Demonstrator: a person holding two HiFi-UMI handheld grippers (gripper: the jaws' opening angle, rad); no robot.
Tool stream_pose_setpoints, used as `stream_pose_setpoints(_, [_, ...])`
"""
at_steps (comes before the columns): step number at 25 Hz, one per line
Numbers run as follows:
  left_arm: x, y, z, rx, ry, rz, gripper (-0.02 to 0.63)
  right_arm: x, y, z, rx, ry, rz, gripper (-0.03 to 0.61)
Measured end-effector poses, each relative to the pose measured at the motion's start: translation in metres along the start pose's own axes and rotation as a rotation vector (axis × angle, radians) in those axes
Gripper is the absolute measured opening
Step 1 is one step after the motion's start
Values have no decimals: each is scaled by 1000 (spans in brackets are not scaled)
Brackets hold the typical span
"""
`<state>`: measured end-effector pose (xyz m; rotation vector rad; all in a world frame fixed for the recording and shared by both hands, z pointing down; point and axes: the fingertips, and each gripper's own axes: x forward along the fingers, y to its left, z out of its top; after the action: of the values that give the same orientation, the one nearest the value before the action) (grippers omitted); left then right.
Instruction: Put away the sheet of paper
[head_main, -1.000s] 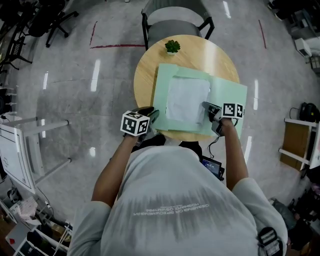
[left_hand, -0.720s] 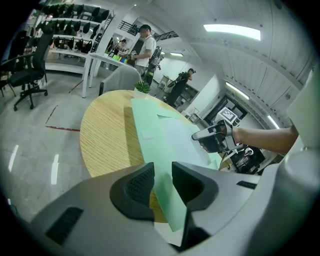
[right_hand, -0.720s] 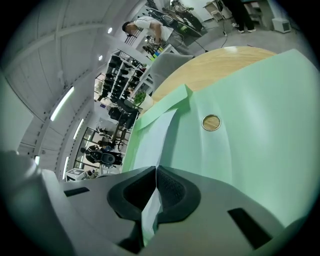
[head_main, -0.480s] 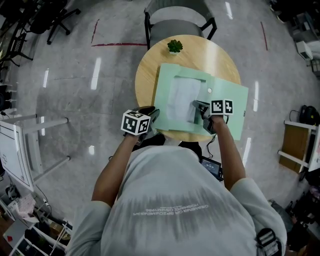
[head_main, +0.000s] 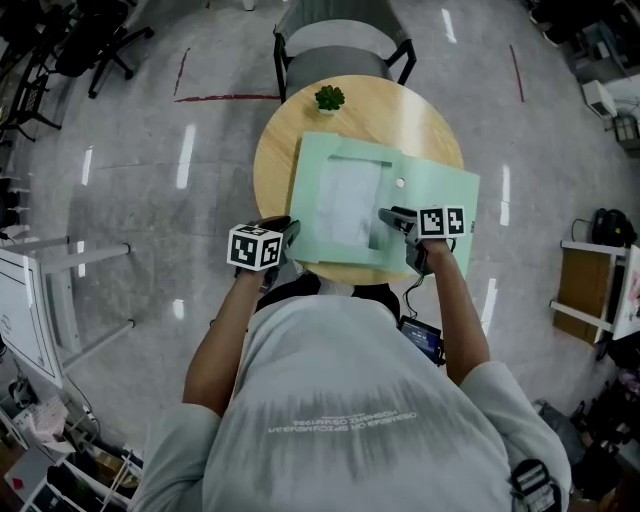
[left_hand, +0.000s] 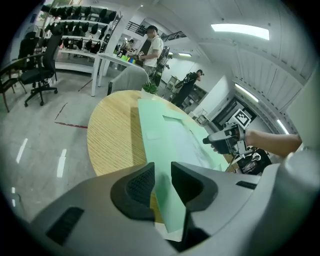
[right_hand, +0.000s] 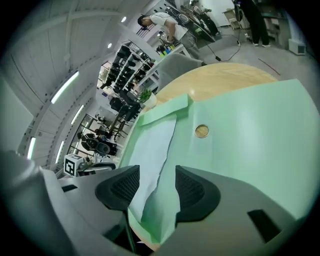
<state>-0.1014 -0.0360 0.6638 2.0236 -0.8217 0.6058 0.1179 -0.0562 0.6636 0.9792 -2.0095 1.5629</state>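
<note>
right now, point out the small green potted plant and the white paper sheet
small green potted plant (head_main: 329, 97), head view, its leaves
white paper sheet (head_main: 347, 203), head view, its middle

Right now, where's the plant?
In the head view, the plant sits at the table's far edge, slightly left, between the folder and the chair.

wear: light grey T-shirt (head_main: 350, 420) | sleeves: short and loose, ending above the elbows | print: one line of small dark lettering across the back, faint grey streaks above it | near right: black strap (head_main: 530, 483) with pale buckle
</note>
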Motion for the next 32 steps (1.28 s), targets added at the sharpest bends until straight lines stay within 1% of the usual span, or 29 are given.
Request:
stream_pose_setpoints(2, [-3,0,8,-7,-19,22,112,-20,-8,6,-7,-28,-22,239])
stream_pose_setpoints(4, [-7,0,23,-6,-55,43,112,-42,-17,16,-34,-60,-65,228])
stream_pose_setpoints(6, [-12,-2,43,10,-96,68,112,-66,-24,31,-77,-102,-119,191])
stream_pose_setpoints(8, [-18,-4,70,41,-142,98,112,-94,-26,55,-137,-164,-179,129])
stream_pose_setpoints(10, [-22,-10,104,92,-192,130,112,-126,-21,89,-228,-251,-238,53])
stream_pose_setpoints(11, [-24,-15,124,126,-217,146,112,-142,-15,107,-285,-295,-261,40])
stream_pose_setpoints(13, [-31,-29,165,206,-271,176,102,-174,1,140,-395,-369,-300,32])
stream_pose_setpoints(16, [-44,-57,220,332,-351,213,61,-218,28,177,-536,-462,-340,29])
stream_pose_setpoints(19, [-60,-89,267,435,-430,229,31,-253,59,206,-648,-539,-348,29])
stream_pose_setpoints(22, [-77,-126,309,553,-492,234,23,-286,93,233,-759,-612,-353,29])
stream_pose_setpoints(24, [-89,-153,334,613,-539,224,21,-305,115,247,-828,-657,-353,28])
stream_pose_setpoints(28, [-116,-195,368,673,-638,220,21,-333,157,261,-925,-726,-307,28])
stream_pose_setpoints(32, [-136,-230,382,732,-679,223,23,-350,184,264,-996,-742,-296,28])
